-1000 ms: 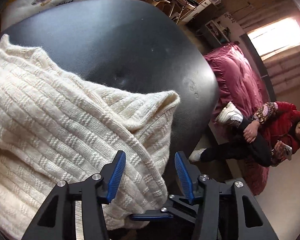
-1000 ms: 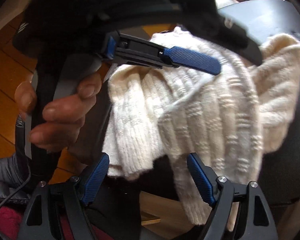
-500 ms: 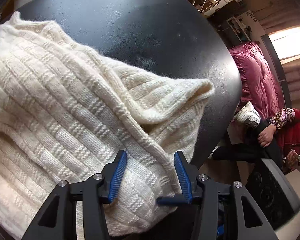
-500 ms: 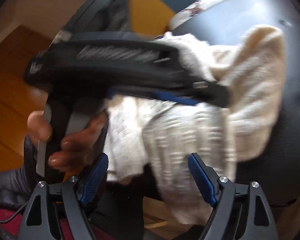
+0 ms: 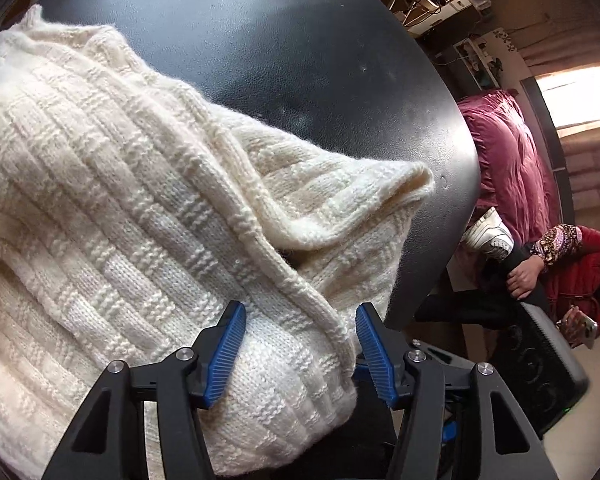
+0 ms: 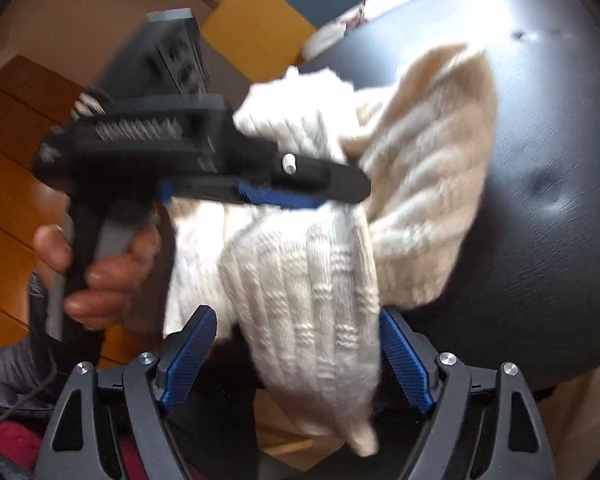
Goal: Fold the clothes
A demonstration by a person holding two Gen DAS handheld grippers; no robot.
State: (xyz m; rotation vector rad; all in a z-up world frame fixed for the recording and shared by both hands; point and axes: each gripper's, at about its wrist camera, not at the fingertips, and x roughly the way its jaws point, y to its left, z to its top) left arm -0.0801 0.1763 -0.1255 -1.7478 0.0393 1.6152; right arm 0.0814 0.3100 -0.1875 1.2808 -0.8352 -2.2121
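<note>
I see no brand, label or readable writing anywhere in either view. The cream knit sweater (image 5: 148, 208) lies bunched on the black padded table (image 5: 300, 60), one end spilling over the near edge. My left gripper (image 5: 300, 344) has its blue-padded jaws set apart with a thick fold of the knit and its raised seam bulging between them; the fabric fills the gap, but I cannot tell whether the pads are pressing it. From the right wrist view, my right gripper (image 6: 296, 344) is wide open, the hanging end of the sweater between its fingers. My left hand (image 6: 100, 264) shows on the other tool's handle, blurred.
</note>
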